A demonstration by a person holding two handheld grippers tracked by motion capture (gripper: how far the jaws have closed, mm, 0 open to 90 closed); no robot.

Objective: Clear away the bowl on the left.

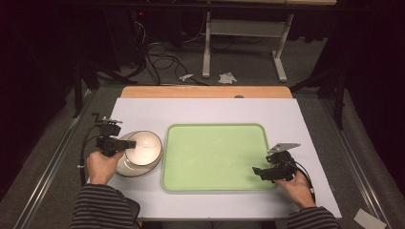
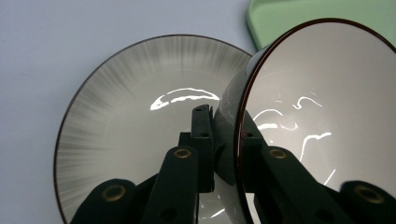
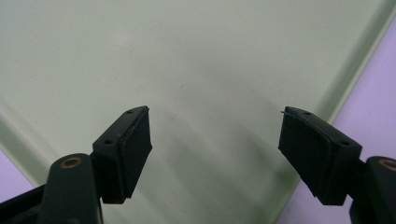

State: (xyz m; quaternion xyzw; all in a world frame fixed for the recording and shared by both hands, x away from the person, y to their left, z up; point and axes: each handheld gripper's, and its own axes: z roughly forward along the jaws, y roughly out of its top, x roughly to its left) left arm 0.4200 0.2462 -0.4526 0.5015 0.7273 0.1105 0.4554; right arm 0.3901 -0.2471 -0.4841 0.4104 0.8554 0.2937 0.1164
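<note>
Left gripper (image 2: 219, 140) clenched on rim of glossy round bowl (image 2: 322, 107), tilted up over streaked plate (image 2: 121, 121), left of tray (image 1: 215, 157). Right gripper (image 3: 215, 154) released, jaws apart, nothing btwn, over tray's near right corner. Risk: smooth thin rim w/ small bite could slip, drop, chip plate. Tray matte green, rounded corners.
</note>
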